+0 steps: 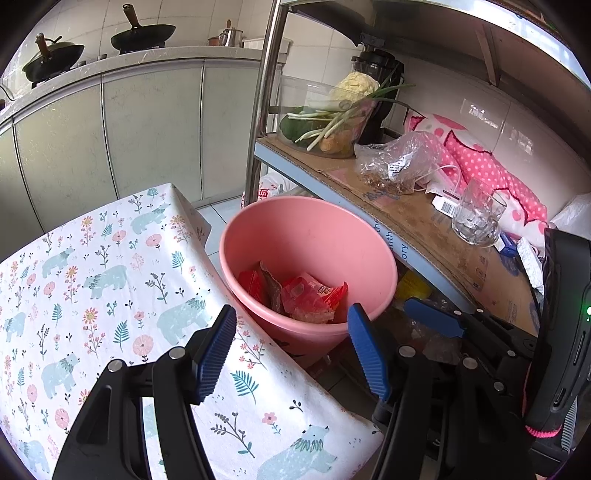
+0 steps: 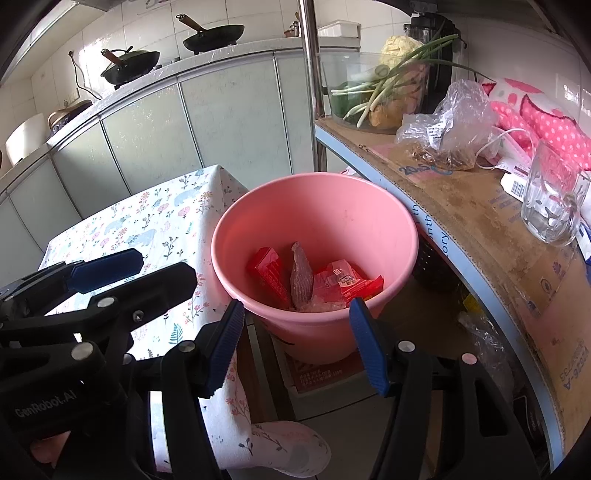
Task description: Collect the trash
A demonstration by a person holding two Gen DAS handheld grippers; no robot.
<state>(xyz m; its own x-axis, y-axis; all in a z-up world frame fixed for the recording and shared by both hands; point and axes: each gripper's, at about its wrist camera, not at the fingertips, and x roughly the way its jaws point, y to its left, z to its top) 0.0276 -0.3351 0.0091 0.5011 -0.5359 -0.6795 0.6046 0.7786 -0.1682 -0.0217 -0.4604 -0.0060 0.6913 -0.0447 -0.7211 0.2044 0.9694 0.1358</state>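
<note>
A pink bucket (image 1: 310,236) (image 2: 317,218) stands on the floor between a cloth-covered table and a metal shelf. Inside it lie red wrappers (image 1: 310,299) (image 2: 343,284), a red carton (image 2: 267,271) and a brown scrap (image 2: 301,277). My left gripper (image 1: 291,350) hovers open above the table corner, just short of the bucket's near rim, with nothing between its blue pads. My right gripper (image 2: 295,343) is open too, empty, over the near rim. The right gripper's blue finger (image 1: 436,317) shows beside the left one, and the left gripper's finger (image 2: 107,267) shows at the left of the right wrist view.
The table with a floral bear cloth (image 1: 92,295) (image 2: 155,229) lies to the left. The shelf (image 1: 424,221) (image 2: 480,221) on the right carries a glass mug (image 1: 478,216) (image 2: 552,199), a plastic bag (image 1: 399,162), vegetables in a clear box (image 1: 332,118) and pink dotted cloth (image 1: 491,166). Woks (image 1: 142,35) sit on the far counter.
</note>
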